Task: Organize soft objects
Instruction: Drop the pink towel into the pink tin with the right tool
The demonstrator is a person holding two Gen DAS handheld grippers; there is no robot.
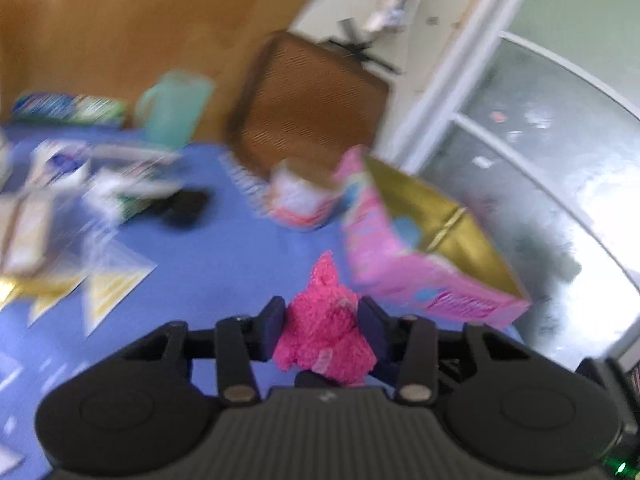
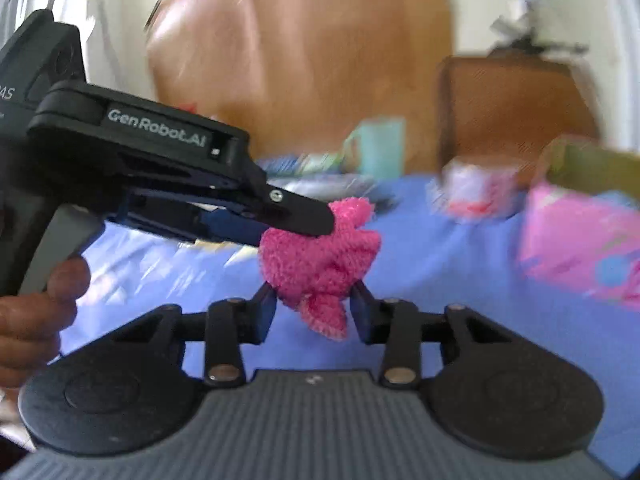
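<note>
Fingers point(image 1: 276, 320) of left gripper point(image 1: 322, 322) pinch one pink cloth point(image 1: 326, 320).

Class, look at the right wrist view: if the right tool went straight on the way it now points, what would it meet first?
The fluffy pink fabric toy comes first: it hangs just ahead of the right tool, already between its open fingers, gripped from the side by the left tool. Beyond lies the blue tablecloth; depth is blurred.

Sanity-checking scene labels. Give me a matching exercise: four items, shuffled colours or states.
Items:
1. fluffy cloth
2. cup
3. box
4. left gripper

Descriptions:
A. teal, at the table's far edge
B. hot pink, held above the blue tablecloth
C. shut on the cloth
D. pink outside, gold inside

Pairs: 1-B, 2-A, 3-D, 4-C
</note>
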